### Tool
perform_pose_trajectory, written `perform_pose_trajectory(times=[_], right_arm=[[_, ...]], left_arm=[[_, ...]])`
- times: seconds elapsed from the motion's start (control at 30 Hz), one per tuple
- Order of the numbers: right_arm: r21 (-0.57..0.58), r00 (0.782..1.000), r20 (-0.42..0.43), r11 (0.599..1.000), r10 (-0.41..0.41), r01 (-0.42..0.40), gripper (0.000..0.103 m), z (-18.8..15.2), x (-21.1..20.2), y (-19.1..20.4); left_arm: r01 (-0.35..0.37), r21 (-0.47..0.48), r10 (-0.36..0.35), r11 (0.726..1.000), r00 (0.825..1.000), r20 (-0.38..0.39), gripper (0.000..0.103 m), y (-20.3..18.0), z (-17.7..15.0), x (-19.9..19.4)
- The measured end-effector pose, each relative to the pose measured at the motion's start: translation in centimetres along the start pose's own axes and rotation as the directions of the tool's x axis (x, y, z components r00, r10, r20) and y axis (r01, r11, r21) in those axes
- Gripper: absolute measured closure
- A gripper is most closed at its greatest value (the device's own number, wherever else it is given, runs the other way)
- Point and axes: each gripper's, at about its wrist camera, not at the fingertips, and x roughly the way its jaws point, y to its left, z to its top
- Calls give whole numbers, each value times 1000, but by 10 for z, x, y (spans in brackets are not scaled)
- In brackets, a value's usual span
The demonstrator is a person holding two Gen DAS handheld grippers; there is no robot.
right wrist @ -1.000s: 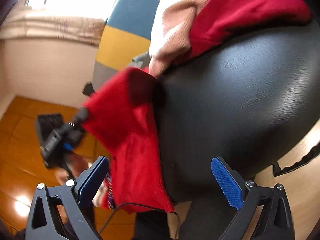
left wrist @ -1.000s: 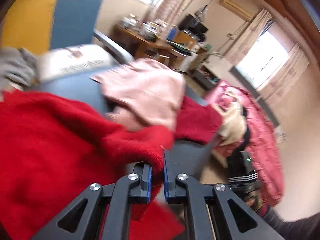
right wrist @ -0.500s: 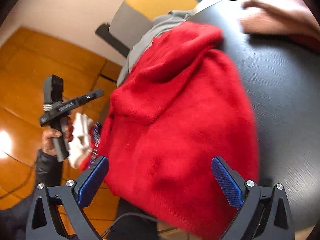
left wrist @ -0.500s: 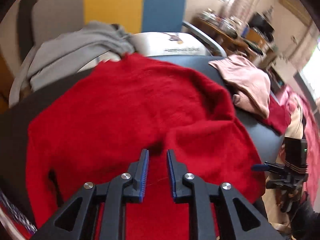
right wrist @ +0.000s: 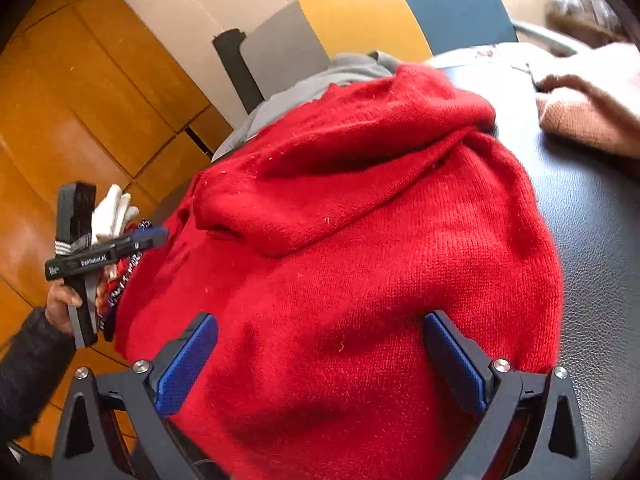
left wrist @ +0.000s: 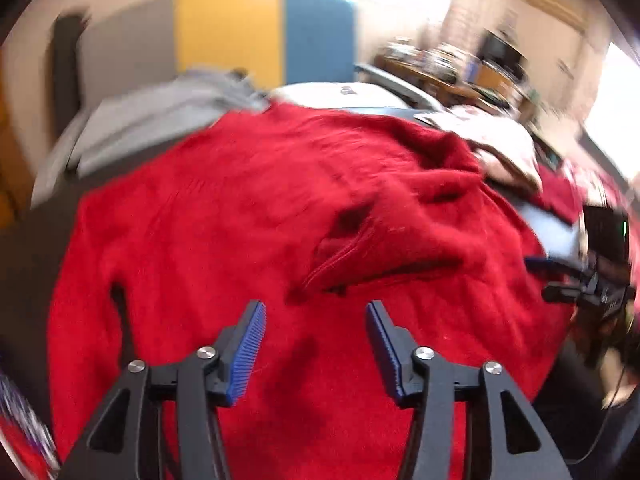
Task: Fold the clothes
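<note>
Lying spread over the dark surface [right wrist: 592,248], red sweater [left wrist: 280,208] directly below and ahead of both pairs of tongs, long axis seeming to run from the near edge away toward the grey garment [left wrist: 160,120] and the colour-blocked chair [left wrist: 256,28] beyond. Hanging just over the near part of the knit, left tongs [left wrist: 316,344], blue pads apart with only red cloth showing beneath the gap and nothing pinched. Having just been opening, those jaws. Hovering over the opposite near side, right tongs [right wrist: 320,364], spread wide, sweater filling the space under them but pads not pressing it. Sitting slightly ahead of the left tongs, a loose fold with a dark opening [left wrist: 352,232], probably a sleeve laid across the body; judging the left tongs nearer to it than the right. Resting well apart toward the far right, pink garment [right wrist: 592,108].

Compared with a second back: no more red fabric clamped between left pads, sweater now lying flat across the surface rather than bunched and dangling off the edge, and right tongs now looking down over the cloth instead of at bare surface.
</note>
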Motion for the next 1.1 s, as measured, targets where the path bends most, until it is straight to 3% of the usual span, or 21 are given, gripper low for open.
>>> perform_pose_trajectory(times=[0.17,0.33,0.4,0.43,0.47,0.5,0.6,0.67,0.7,0.77,0.9,1.0,1.1], right_arm=[[-19,1000,10,1000,-20,20,0,-3,4,6],[-3,1000,15,1000,-14,14,0,-2,4,6],[-17,1000,19,1000,-17,17,0,-3,5,7],[-24,1000,21,1000,-19,19,0,-3,6,8],[-30,1000,23,999,-20,21,0,-4,6,8],[-37,999,25,999,-21,22,0,-4,6,9],[-56,1000,1,998,-30,30,0,-2,7,11],[9,1000,-15,1000,-15,15,1,10,3,8],[48,1000,-6,999,0,1,8,17,-2,5],[71,996,85,997,32,-38,20,37,-17,0],[100,984,174,994,35,-54,25,76,-29,-15],[217,983,175,971,62,-100,25,103,-14,-42],[387,980,158,905,124,-177,24,116,15,-72]], left_arm=[[46,147,-41,988,999,-34,48,-12,20,26],[196,134,-186,971,979,-83,47,-14,31,48],[240,79,-229,968,965,-131,56,-14,33,60],[243,55,-235,968,964,-120,63,-13,34,60],[253,31,-249,967,963,-103,86,-11,36,56],[275,6,-274,962,960,-64,94,-7,39,44],[334,-56,-331,941,942,59,95,6,48,5],[357,-85,-345,930,929,135,95,18,53,-27],[369,-98,-350,924,921,173,95,25,56,-42],[352,-109,-328,930,925,193,95,37,57,-66],[228,-134,-214,964,970,113,95,52,51,-74],[215,-154,-207,964,976,67,95,55,40,-63],[226,-172,-217,959,974,68,95,56,32,-58]])
